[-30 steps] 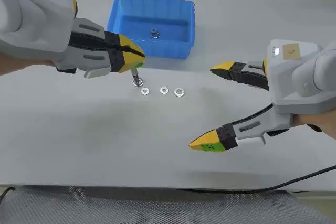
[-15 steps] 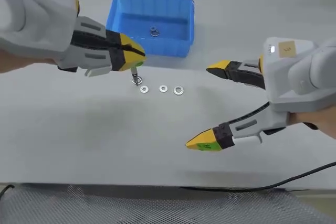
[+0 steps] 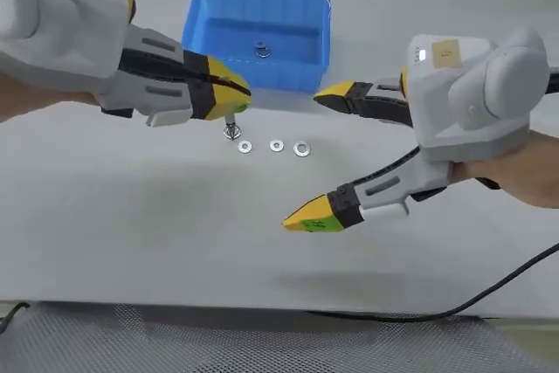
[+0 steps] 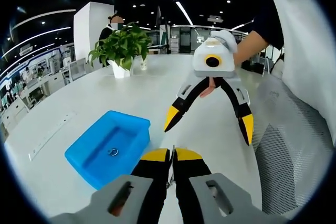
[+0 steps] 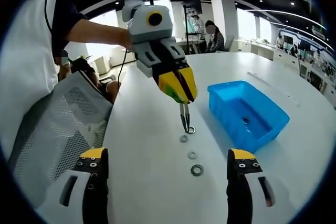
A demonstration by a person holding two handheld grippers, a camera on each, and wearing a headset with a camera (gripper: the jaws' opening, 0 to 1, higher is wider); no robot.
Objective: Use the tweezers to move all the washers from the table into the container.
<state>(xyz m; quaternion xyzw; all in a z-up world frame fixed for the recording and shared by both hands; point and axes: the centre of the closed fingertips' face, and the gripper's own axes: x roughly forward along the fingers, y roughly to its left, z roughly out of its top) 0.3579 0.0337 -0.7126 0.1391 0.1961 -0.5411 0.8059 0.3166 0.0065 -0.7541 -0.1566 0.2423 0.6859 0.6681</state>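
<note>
Washers [image 3: 277, 145] lie on the table [image 3: 140, 216] before the container [image 3: 279, 78]; another inside.

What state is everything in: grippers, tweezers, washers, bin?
Left yellow-tipped gripper: shut on thin metal tweezers.
Right yellow-tipped gripper: open, empty.
Thin metal tweezers: tips at one small silver washer.
Three silver washers: flat on the white table, in a row.
Blue plastic container: upright, one washer inside.

Head cam overhead, container [image 3: 288, 76] in all.
</note>
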